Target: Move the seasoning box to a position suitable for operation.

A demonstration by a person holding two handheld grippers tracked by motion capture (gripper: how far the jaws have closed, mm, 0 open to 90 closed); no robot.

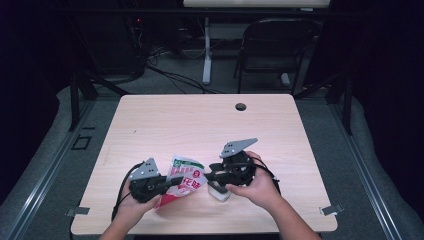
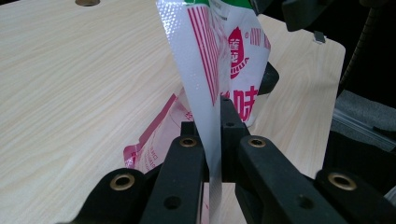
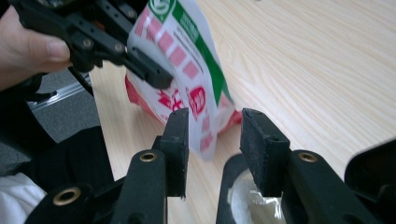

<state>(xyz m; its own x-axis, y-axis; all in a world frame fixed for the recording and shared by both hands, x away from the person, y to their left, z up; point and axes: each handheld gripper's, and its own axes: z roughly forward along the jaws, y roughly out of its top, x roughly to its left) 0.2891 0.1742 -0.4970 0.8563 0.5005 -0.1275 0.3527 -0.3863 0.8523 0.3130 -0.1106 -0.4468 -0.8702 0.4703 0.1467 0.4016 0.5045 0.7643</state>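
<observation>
Near the tabletop's (image 1: 150, 120) front edge, the left gripper (image 2: 212, 140) clamps a thin, crinkly snack pouch (image 2: 224, 51) by its sealed side edge; the right gripper (image 3: 212, 126) stands open beside it. Light, floppy and probably slippery, the pouch is best pinched at a seam.

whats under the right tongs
A black holder with clear plastic in it sits on the table below the right tongs. Its contents stay hidden.

Both grippers (image 1: 172, 183) (image 1: 212, 176) are black — brass-ringed holes along the jaws, grey three-cornered top plates (image 1: 238, 146), trailing black cables (image 1: 121, 187).
</observation>
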